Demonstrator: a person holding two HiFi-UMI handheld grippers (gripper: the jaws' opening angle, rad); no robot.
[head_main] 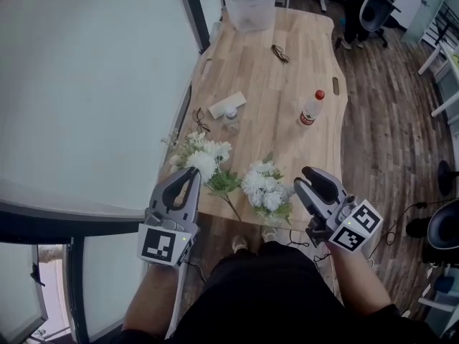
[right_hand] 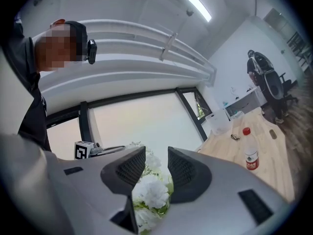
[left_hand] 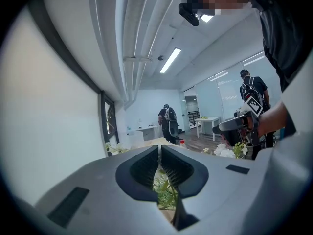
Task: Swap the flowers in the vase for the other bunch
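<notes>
1. A long wooden desk (head_main: 287, 63) runs beside a pale window wall (head_main: 93, 84).
2. Left gripper (head_main: 192, 172): fingers all but closed, empty, tips beside the left bunch (head_main: 204, 160).
3. Right gripper (head_main: 302, 177): fingers wide apart, empty, beside the right bunch (head_main: 267, 190).
4. Both white bunches sit at the desk's near edge.

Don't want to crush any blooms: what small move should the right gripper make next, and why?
Probably lower the right gripper a little toward the stems before closing. Its fingers stand apart, and only the blooms of the white bunch line up between them; the head view shows it just beside that bunch. Closing here would likely squash flowers.
</notes>
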